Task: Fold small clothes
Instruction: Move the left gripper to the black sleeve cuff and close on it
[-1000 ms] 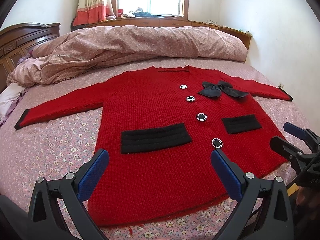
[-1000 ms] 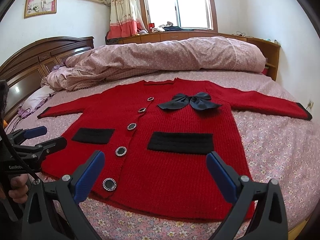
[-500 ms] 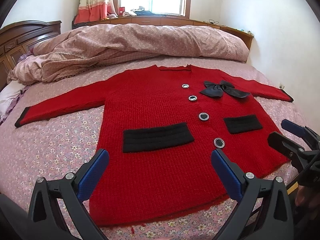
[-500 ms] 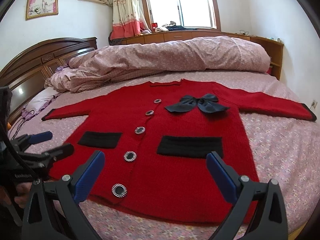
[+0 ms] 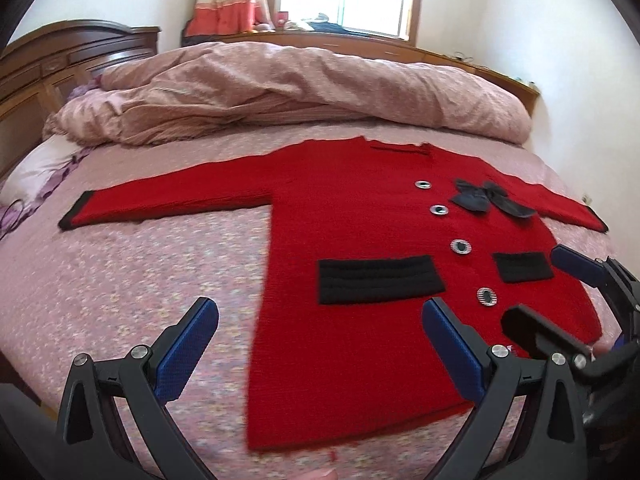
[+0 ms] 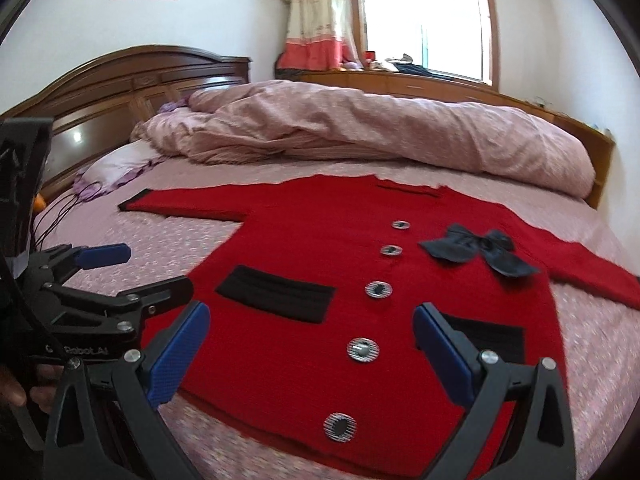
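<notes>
A small red knit cardigan (image 5: 360, 240) lies flat and face up on the bed, sleeves spread, with black pockets, round buttons and a dark bow (image 5: 486, 200). It also shows in the right wrist view (image 6: 360, 260). My left gripper (image 5: 320, 344) is open and empty above the cardigan's lower left hem. My right gripper (image 6: 312, 356) is open and empty above the lower front near the buttons. The right gripper shows in the left wrist view (image 5: 560, 292) at the right hem; the left gripper shows in the right wrist view (image 6: 132, 268) at the left.
A rumpled pink duvet (image 5: 300, 92) lies across the far side of the bed. A wooden headboard (image 6: 120, 84) and a pillow (image 6: 116, 164) are at the left. A white wall (image 5: 560, 40) is on the right. Floral sheet (image 5: 140, 288) surrounds the cardigan.
Both grippers have swung to the left, so the cardigan sits further right in both views. The cardigan itself has not moved. Both grippers stay open.
</notes>
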A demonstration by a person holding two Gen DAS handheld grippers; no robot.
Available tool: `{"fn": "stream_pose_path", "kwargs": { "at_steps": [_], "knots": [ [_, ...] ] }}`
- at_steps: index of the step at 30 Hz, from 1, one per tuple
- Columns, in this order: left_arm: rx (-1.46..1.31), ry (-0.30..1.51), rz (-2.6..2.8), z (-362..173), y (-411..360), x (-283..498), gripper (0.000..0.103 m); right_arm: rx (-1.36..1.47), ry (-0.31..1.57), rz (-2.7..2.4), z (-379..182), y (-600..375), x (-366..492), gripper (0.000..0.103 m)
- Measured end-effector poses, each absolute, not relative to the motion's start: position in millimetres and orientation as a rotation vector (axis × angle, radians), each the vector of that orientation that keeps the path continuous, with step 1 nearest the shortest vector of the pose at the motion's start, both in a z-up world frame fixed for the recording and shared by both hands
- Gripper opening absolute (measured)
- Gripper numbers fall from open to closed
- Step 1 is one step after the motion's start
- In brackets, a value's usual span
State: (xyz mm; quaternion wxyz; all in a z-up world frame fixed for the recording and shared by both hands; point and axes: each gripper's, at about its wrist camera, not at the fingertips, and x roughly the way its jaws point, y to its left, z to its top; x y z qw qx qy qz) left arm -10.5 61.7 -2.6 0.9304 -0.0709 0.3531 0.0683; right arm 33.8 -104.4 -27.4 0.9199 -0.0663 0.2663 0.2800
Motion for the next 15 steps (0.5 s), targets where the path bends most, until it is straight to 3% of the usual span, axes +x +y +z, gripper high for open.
{"fn": "stream_pose_path", "kwargs": {
  "at_steps": [15],
  "knots": [
    [-0.352, 0.719, 0.265, 0, 177, -24, 0.098, -0.214, 0.534, 0.720, -20, 6, 49, 0.103]
  ]
}}
